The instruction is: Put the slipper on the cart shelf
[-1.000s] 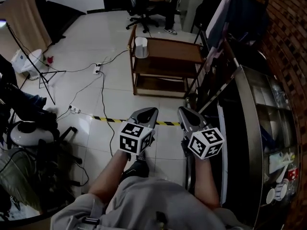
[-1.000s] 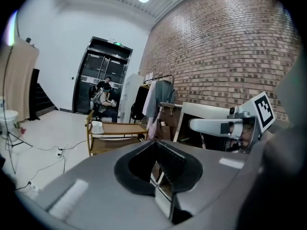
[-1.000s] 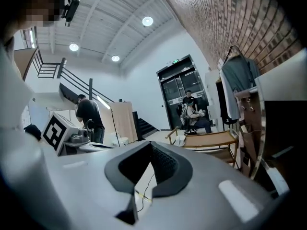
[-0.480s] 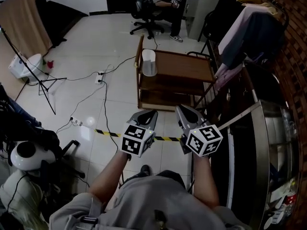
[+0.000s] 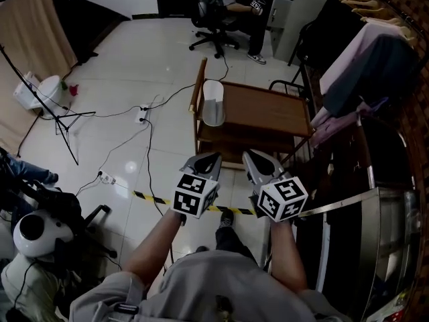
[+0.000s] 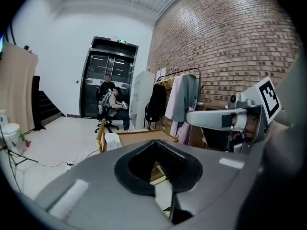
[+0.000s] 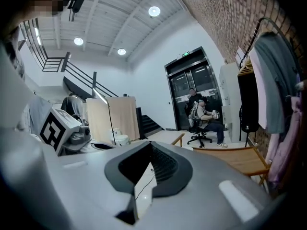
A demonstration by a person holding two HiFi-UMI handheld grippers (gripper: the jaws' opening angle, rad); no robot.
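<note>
A pale slipper (image 5: 213, 103) lies at the left end of the wooden cart's top shelf (image 5: 265, 107), near the cart's handle; the left gripper view shows the slipper (image 6: 112, 140) there too. Both grippers are held side by side in front of the person, short of the cart. My left gripper (image 5: 209, 156) is shut with nothing in it, and so is my right gripper (image 5: 249, 155). In the left gripper view the jaws (image 6: 156, 143) point at the cart (image 6: 144, 137). The right gripper (image 7: 148, 145) points left of the cart (image 7: 240, 159).
A clothes rack (image 5: 375, 52) with hanging garments stands right of the cart. A person sits on an office chair (image 5: 221, 9) behind it. Cables and a power strip (image 5: 143, 116), a light stand (image 5: 57, 109) and striped floor tape (image 5: 151, 196) lie to the left.
The person has walked toward the cart, which now sits nearer and lower in the head view. Both grippers stayed shut and side by side.
</note>
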